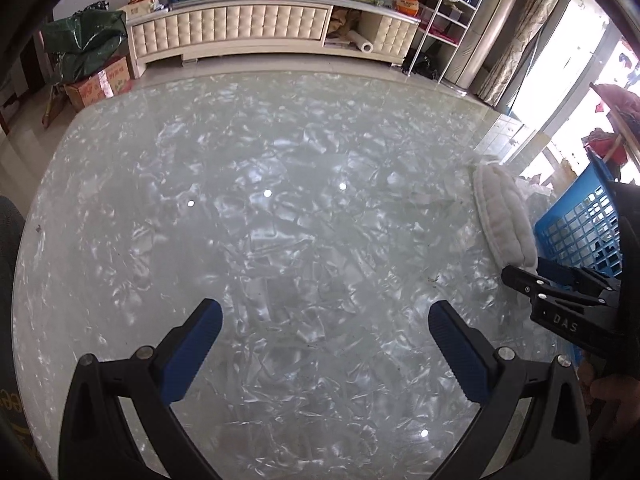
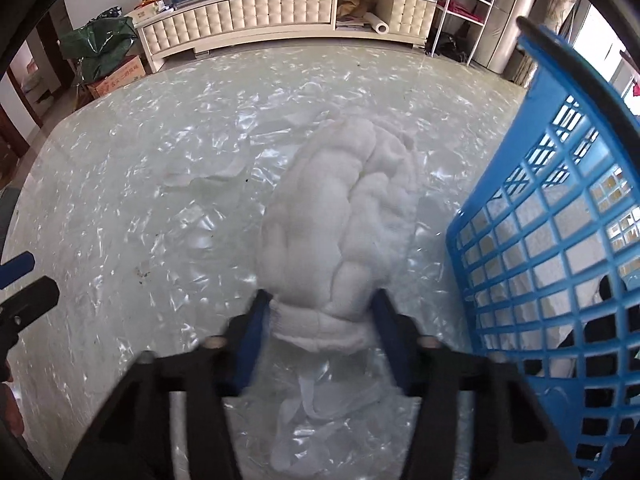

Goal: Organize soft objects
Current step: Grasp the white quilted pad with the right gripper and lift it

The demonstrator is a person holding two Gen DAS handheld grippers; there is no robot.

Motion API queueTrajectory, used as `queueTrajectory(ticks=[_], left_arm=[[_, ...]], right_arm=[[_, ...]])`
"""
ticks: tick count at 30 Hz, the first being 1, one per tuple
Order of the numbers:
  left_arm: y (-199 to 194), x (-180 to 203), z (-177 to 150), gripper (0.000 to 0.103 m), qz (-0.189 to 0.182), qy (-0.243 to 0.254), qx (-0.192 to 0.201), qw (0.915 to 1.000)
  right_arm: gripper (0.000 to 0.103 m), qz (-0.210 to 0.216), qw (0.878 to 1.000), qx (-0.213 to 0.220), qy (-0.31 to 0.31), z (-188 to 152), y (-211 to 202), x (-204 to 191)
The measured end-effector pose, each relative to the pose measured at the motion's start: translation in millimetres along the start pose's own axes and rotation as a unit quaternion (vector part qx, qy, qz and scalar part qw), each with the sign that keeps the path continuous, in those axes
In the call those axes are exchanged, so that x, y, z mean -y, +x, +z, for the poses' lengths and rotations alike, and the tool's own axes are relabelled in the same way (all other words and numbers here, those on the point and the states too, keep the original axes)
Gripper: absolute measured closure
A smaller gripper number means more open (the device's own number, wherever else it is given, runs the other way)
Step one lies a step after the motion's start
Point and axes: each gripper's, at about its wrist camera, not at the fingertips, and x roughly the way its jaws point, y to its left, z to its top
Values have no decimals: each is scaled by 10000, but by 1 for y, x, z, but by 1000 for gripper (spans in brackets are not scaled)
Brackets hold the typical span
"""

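The right gripper is closed on the near end of a white plush toy; its blue fingers press into the toy from both sides, and the fabric bunches between them. The rest of the toy extends away from the gripper over the table, a glossy surface with a pale marbled pattern. Whether the far end rests on the table or is raised slightly above it cannot be determined.

Just to the right of the toy stands a blue basket with lattice walls, tilted in this view. Through the lattice, white and dark soft items are visible inside — their exact shapes cannot be made out.

The left gripper hangs above a bare part of the table, well apart from the toy. Its jaws stand wide, with nothing between the blue fingers.

From the left wrist view, the plush toy lies at the right edge of the table, beside the blue basket, with the right gripper at its near end.

Behind the table — a cream padded cabinet loaded with boxes and packets.
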Motion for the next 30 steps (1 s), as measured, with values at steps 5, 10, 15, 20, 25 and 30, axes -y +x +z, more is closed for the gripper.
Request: queueTrajectory(ticks=[5,10,15,20,25,30], left_arm=[[-5,5,1,0,15,84,57,9999],[-11,13,4,0,-141,170,-48,9997],[-19,24,2,0,-272,323,-42,9991],[-29,37,2,0,-342,483,3,9982],[-45,51,1,0,-413,676,57,9968],[-71,64,2,0,-479,781,281,9954]], right_arm=[[88,109,9999,4,87,-2,-6,9],[88,251,9996,118,-69,-14,-26,1],[89,387,9987,212,-258,-23,-53,-10],[89,496,9973,368,-386,-32,-78,-13],[89,557,9961,530,-440,-35,-98,-18],[89,630,9946,680,-461,-41,-117,-12]])
